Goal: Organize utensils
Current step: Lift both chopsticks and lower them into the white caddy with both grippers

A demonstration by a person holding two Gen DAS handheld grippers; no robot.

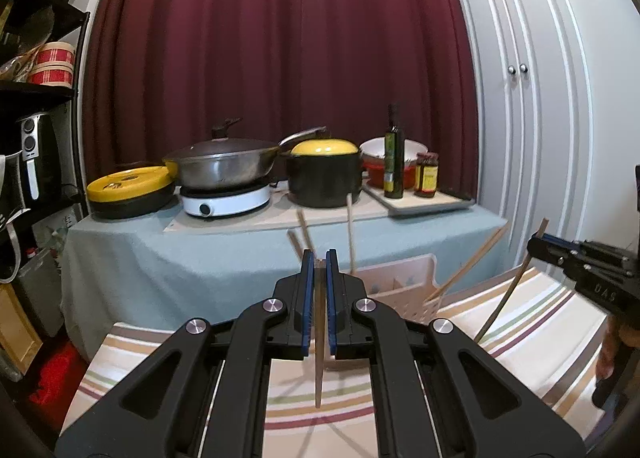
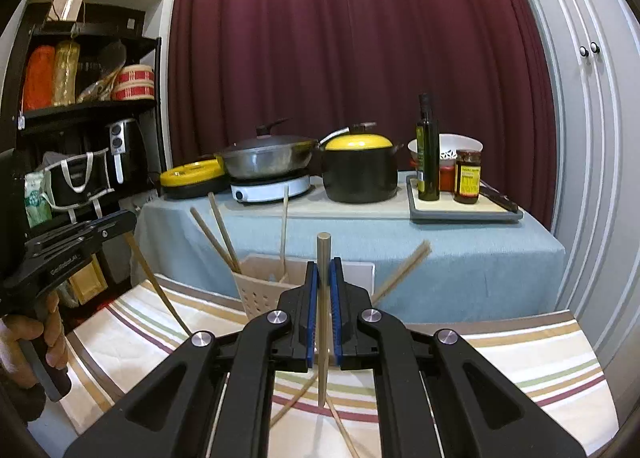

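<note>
Currently the left gripper (image 1: 319, 258) and the right gripper (image 2: 324, 270) are each clamped nearly closed on one upright chopstick (image 1: 319, 338). The sticks look light, stiff and slippery, so mid-shaft holds suit. The holder (image 2: 264, 290) stands just beyond.

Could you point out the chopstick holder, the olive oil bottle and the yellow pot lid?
Holder (image 2: 260, 294), right wrist view, perforated front wall.
Bottle (image 2: 427, 162), right wrist view, dark body.
Lid (image 2: 358, 141), right wrist view, yellow dome.

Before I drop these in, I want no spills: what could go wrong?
1. Each gripper, left gripper and right gripper, pinches one thin wooden chopstick near mid-length; either could pivot or slip.
2. The pale perforated plastic holder already holds leaning chopsticks; a new one may knock them out.
3. Loose chopsticks lie on the striped cloth below and could roll.
</note>
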